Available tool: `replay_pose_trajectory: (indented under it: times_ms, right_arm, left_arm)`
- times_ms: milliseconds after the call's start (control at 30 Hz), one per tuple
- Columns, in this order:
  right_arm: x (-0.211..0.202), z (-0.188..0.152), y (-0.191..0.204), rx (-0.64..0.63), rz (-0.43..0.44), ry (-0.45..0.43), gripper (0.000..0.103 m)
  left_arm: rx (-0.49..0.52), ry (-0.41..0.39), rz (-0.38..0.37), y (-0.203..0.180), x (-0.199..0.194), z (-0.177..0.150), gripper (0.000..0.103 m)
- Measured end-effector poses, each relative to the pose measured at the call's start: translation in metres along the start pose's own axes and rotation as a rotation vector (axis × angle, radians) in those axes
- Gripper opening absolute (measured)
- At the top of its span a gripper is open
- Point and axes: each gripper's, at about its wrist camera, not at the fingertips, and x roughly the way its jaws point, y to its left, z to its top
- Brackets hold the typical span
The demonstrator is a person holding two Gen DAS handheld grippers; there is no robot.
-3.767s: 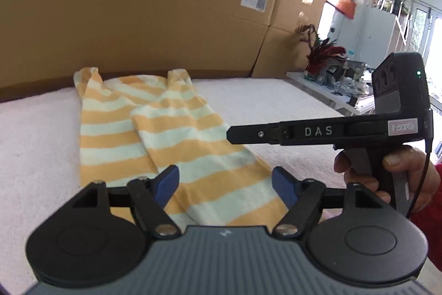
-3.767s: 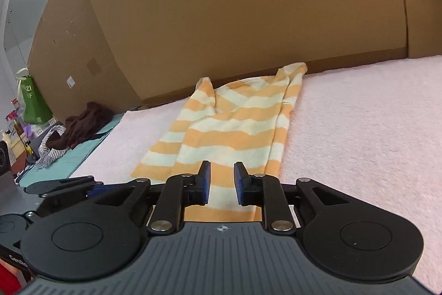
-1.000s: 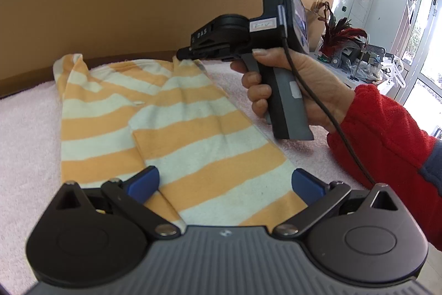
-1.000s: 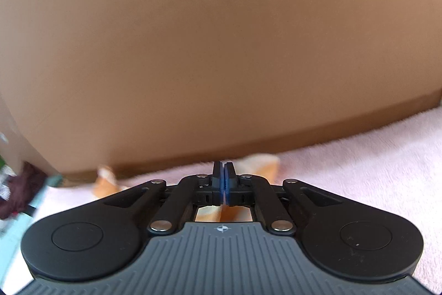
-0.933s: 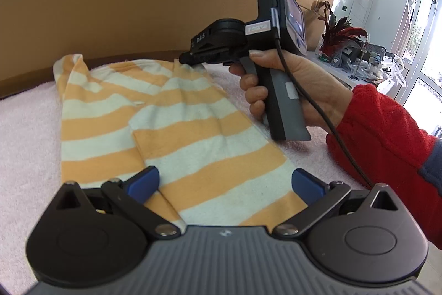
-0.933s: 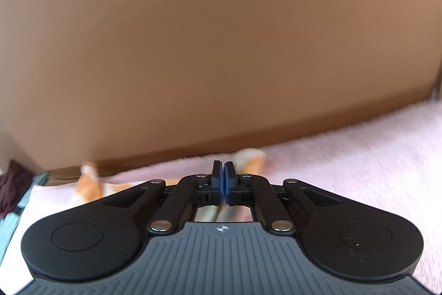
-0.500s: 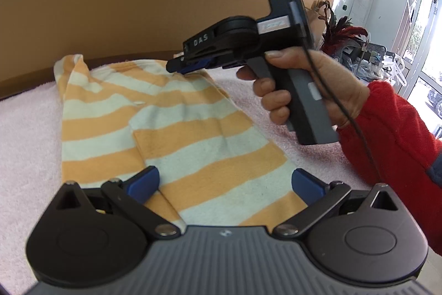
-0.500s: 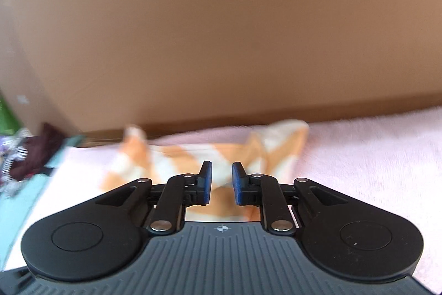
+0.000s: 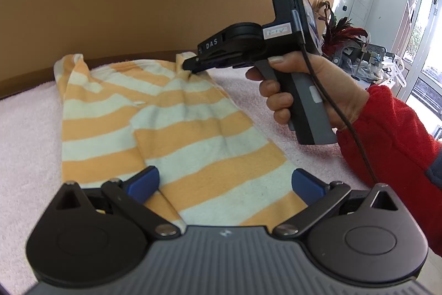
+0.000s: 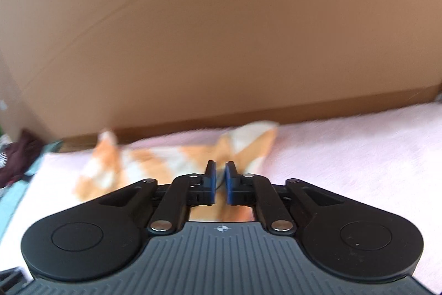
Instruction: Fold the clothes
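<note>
An orange-and-white striped garment (image 9: 193, 129) lies flat on the pink towel surface (image 9: 27, 129), folded lengthwise, with its straps towards the cardboard wall. My left gripper (image 9: 225, 179) hovers wide open over the near hem, one blue pad at each side of the folded panel. My right gripper (image 9: 190, 67), held by a hand (image 9: 317, 85) in a red sleeve, has its tips on the far right strap corner, where the cloth puckers. In the blurred right wrist view its pads (image 10: 219, 176) stand almost together with the garment (image 10: 165, 159) between them.
A tall cardboard wall (image 9: 138, 4) runs just behind the garment. Dark clothes (image 10: 13, 156) lie off the towel's left end. A plant and clutter (image 9: 342, 32) stand on a table to the right. Bare towel (image 10: 359, 151) stretches right of the garment.
The right gripper dropped from above the far strap onto it. Its jaws, shut a second ago, opened and have now narrowed on the cloth. The left gripper stayed still and open.
</note>
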Motion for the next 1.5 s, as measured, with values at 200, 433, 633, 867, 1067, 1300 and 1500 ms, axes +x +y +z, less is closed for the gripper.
replay_pose_trajectory:
  times_ms: [200, 433, 633, 867, 1067, 1300, 1500]
  right_arm:
    - [-0.02, -0.005, -0.009, 0.017, 0.132, 0.004, 0.011]
    - [-0.036, -0.029, 0.015, -0.067, 0.045, 0.114, 0.013]
    - [-0.123, -0.072, 0.023, -0.019, 0.163, 0.032, 0.026]
    - [-0.175, -0.127, 0.021, -0.019, 0.086, 0.017, 0.019]
    - [-0.234, -0.164, 0.018, 0.055, 0.285, -0.067, 0.028]
    - [-0.254, -0.21, 0.033, -0.131, 0.172, -0.096, 0.028]
    - [-0.266, -0.222, 0.038, -0.134, 0.291, -0.087, 0.029]
  left_arm:
    - [-0.012, -0.003, -0.014, 0.002, -0.001, -0.001, 0.102]
    - [-0.004, -0.003, -0.01, 0.001, -0.002, -0.001, 0.102]
    - [0.02, -0.027, 0.043, -0.006, -0.007, -0.003, 0.102]
    - [0.079, -0.167, 0.189, -0.021, -0.032, -0.009, 0.099]
    - [-0.044, -0.298, 0.105, -0.025, -0.107, -0.054, 0.102]
    - [-0.028, -0.262, 0.128, -0.044, -0.155, -0.132, 0.08]
    - [-0.018, -0.256, 0.146, -0.057, -0.179, -0.179, 0.083]
